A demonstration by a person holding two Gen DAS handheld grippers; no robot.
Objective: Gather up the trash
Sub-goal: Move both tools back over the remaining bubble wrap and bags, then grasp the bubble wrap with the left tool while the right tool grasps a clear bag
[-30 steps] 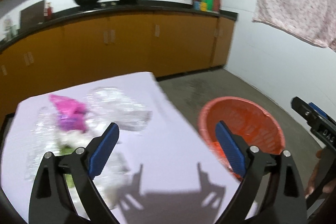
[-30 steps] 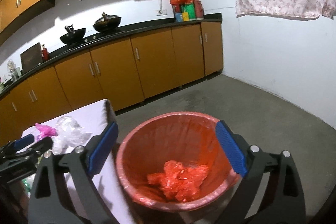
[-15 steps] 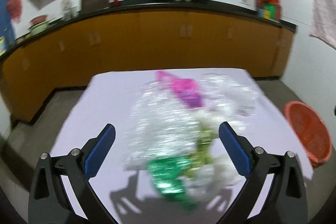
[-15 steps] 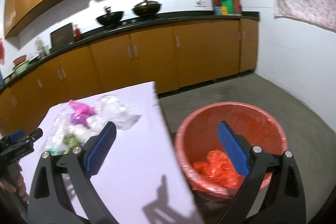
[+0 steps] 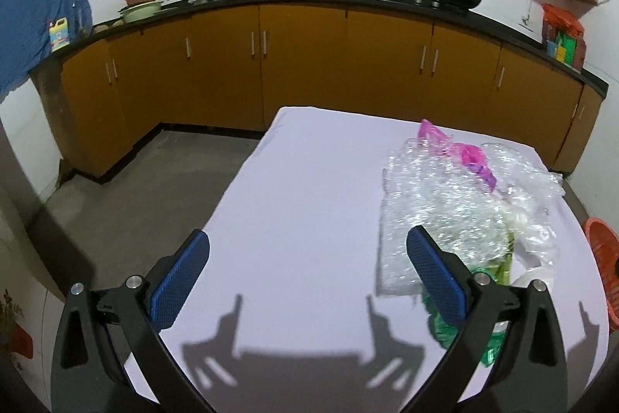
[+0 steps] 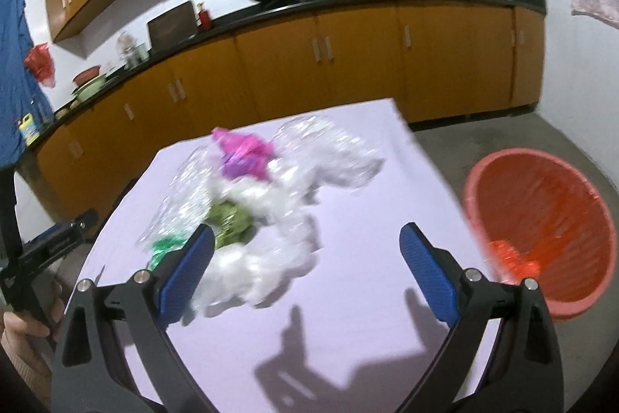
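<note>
The left claw (image 5: 307,277) stands spread wide over the pale lilac cloth-covered surface (image 5: 309,188), its blue pads apart with only bare cloth between them and nothing gripped. Just beyond its right-hand pad lies the heap of crumpled plastic trash (image 5: 460,204): a clear bubble-wrap sheet whose long axis runs away from the claw toward the cabinets, a pink bag (image 5: 470,157) at the far end, green wrappers (image 5: 483,320) at the near end, partly hidden behind the pad.

The right claw (image 6: 307,262) is equally wide open and empty. Its left-hand pad overlaps the near edge of the same heap in the picture; whether it touches cannot be told, since the frame is blurred. Past the surface's right edge, on the grey floor, stands the round orange-red plastic basket (image 6: 541,219) with crumpled red plastic inside.

At the far left of the right wrist view, a hand (image 6: 23,331) holds the left tool's black handle. No writing is legible.
</note>
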